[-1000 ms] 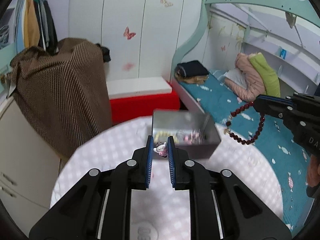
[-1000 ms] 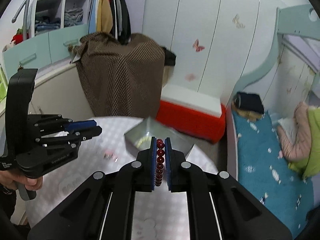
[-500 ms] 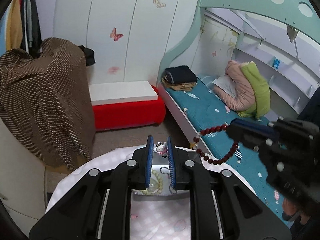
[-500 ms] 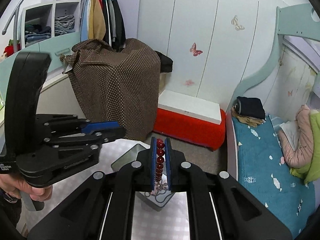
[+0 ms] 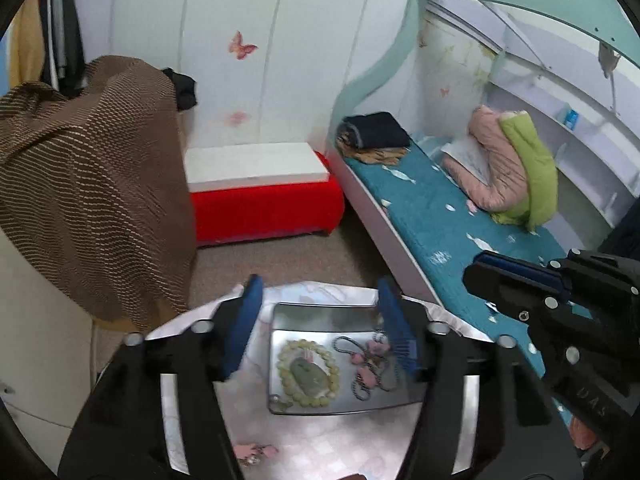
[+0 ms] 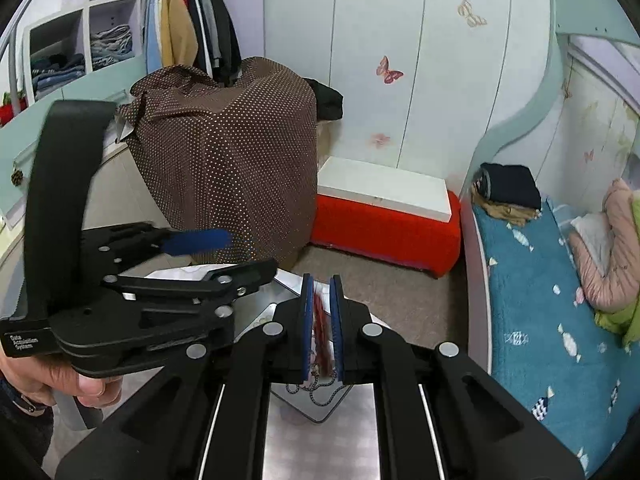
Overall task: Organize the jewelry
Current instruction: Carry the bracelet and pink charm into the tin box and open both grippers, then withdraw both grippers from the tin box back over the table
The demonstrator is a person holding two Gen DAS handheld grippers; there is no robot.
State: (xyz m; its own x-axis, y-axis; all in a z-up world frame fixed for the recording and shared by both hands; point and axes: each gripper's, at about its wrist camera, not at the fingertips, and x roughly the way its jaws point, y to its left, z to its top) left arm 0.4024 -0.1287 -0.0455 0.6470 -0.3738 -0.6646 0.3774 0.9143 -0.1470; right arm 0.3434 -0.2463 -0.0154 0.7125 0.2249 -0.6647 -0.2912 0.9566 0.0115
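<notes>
My left gripper (image 5: 320, 320) is open and empty, straddling a silver metal tin (image 5: 280, 404) on the table. Inside the tin lie a pale bead bracelet with a green pendant (image 5: 308, 374), a dark chain (image 5: 372, 376) and pink charms (image 5: 370, 354). My right gripper (image 6: 321, 316) is nearly shut on the dark red bead bracelet (image 6: 320, 320), which looks blurred between the pads, above the tin (image 6: 320, 416). The right gripper also shows in the left wrist view (image 5: 520, 276), and the left gripper in the right wrist view (image 6: 200, 252).
A small pink trinket (image 5: 252, 450) lies on the checked tablecloth (image 5: 320, 448) in front of the tin. Beyond the table are a brown draped cloth (image 5: 88, 168), a red and white box (image 5: 260, 188) and a bed with a teal cover (image 5: 440, 224).
My left gripper has opened and the small white charm it held is gone from between its pads. The right gripper has moved down over the tin, and the red beads now blur.
</notes>
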